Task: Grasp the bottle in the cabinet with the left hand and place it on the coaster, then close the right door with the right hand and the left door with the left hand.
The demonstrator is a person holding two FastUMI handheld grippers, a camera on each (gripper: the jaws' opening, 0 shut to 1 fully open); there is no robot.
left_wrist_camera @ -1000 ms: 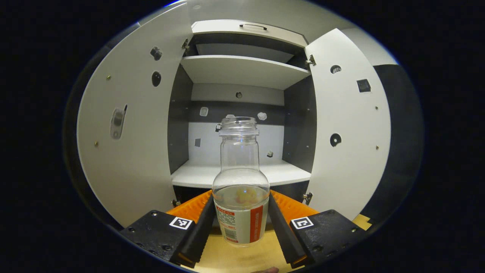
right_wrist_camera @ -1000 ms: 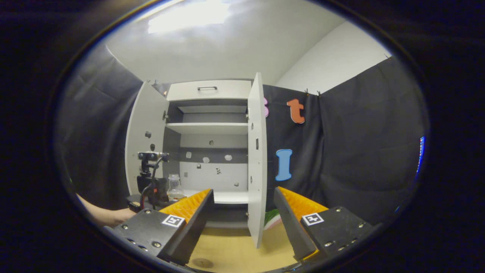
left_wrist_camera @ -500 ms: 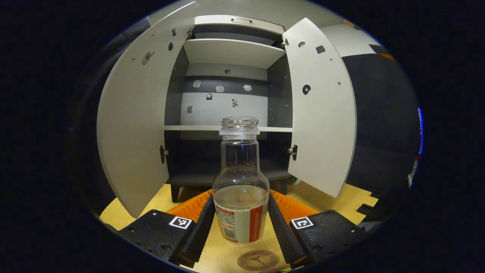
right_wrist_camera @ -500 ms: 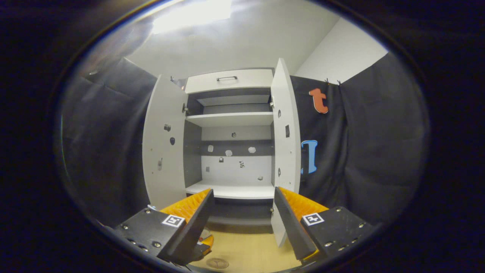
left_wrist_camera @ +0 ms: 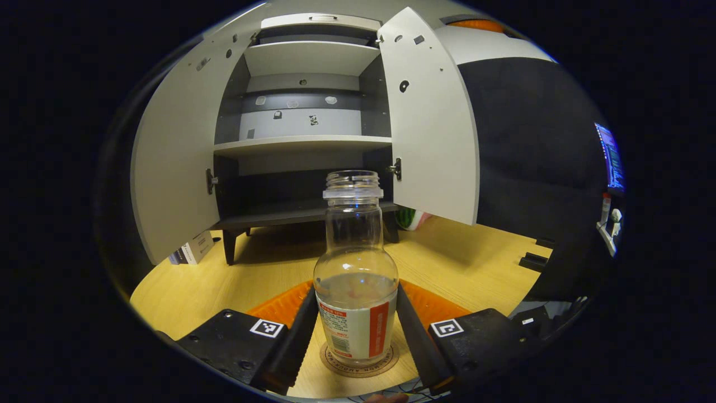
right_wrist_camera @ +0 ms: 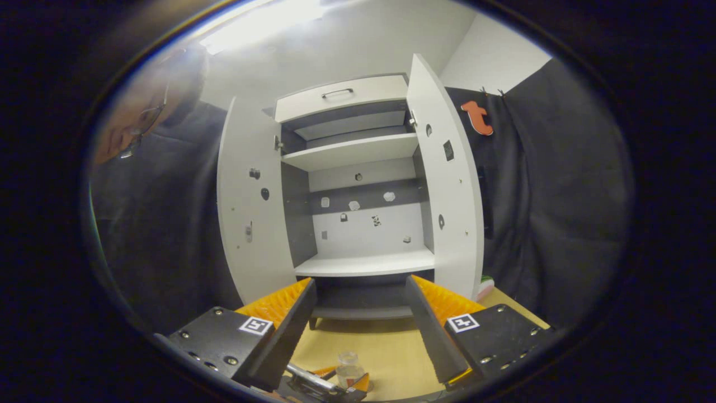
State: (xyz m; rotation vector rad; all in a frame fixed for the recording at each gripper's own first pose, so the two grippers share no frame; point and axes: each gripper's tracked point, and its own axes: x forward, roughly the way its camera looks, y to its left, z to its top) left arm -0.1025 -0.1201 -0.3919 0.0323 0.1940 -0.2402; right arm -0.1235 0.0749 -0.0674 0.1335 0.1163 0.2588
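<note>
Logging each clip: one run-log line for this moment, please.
left gripper: shut on bottle | bottle: on coaster | right gripper: open | cabinet doors: both open

Left gripper (left_wrist_camera: 356, 330) level, pointing forward, fingers closed in from 9 and 3 o'clock, both pressing the bottle (left_wrist_camera: 356, 280) body low down; bottle upright between them. In right gripper view the left gripper shows again at 6 o'clock, low and ahead. Right gripper (right_wrist_camera: 361, 324) held higher, tilted slightly down, fingers spread wide with nothing between them. Person's dark-sleeved torso (right_wrist_camera: 162, 224) at 9 o'clock in right gripper view.
</note>
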